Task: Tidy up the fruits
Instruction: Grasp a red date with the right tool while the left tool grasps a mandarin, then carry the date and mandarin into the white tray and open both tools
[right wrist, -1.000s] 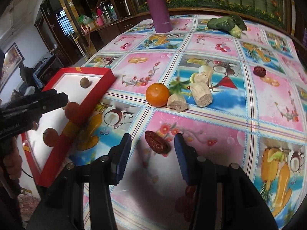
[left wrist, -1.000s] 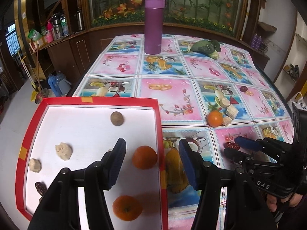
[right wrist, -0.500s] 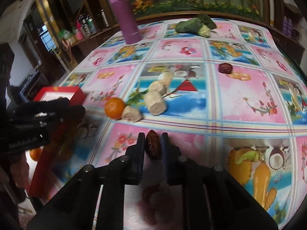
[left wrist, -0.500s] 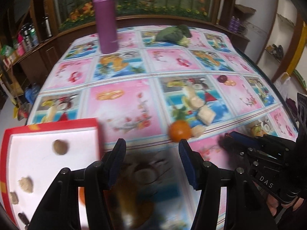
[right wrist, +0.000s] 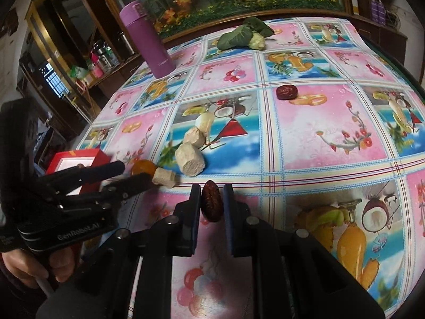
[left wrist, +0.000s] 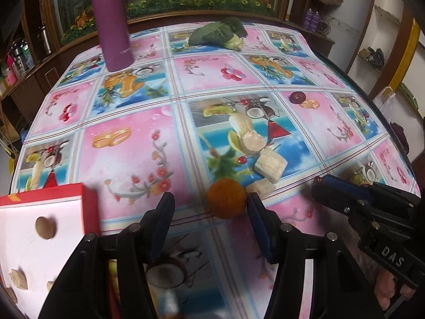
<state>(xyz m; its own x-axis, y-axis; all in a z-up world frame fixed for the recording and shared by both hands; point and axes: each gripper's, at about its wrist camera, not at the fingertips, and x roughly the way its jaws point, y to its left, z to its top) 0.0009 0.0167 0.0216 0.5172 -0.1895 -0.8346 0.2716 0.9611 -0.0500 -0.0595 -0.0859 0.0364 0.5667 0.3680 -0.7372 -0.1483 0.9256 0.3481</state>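
My left gripper [left wrist: 209, 207] is open, with an orange [left wrist: 226, 198] between its fingertips, close to the right finger. The orange also shows in the right wrist view [right wrist: 143, 167], behind the left gripper [right wrist: 131, 174]. My right gripper [right wrist: 211, 199] is shut on a dark red date [right wrist: 211, 204], held just above the tablecloth. It shows in the left wrist view [left wrist: 322, 186] at the right. The red tray [left wrist: 87, 204] with a white floor lies at the lower left and holds a brown nut [left wrist: 45, 227] and pale chunks.
Several pale cylindrical chunks [left wrist: 270, 164] lie beside the orange. A second date [right wrist: 286, 91] lies farther back. A purple flask [left wrist: 113, 21] and a leafy cabbage [left wrist: 219, 34] stand at the table's far side. The table edge curves at the right.
My left gripper has swung right from over the tray to the orange on the cloth. My right gripper has shut on the date and lifted it slightly.
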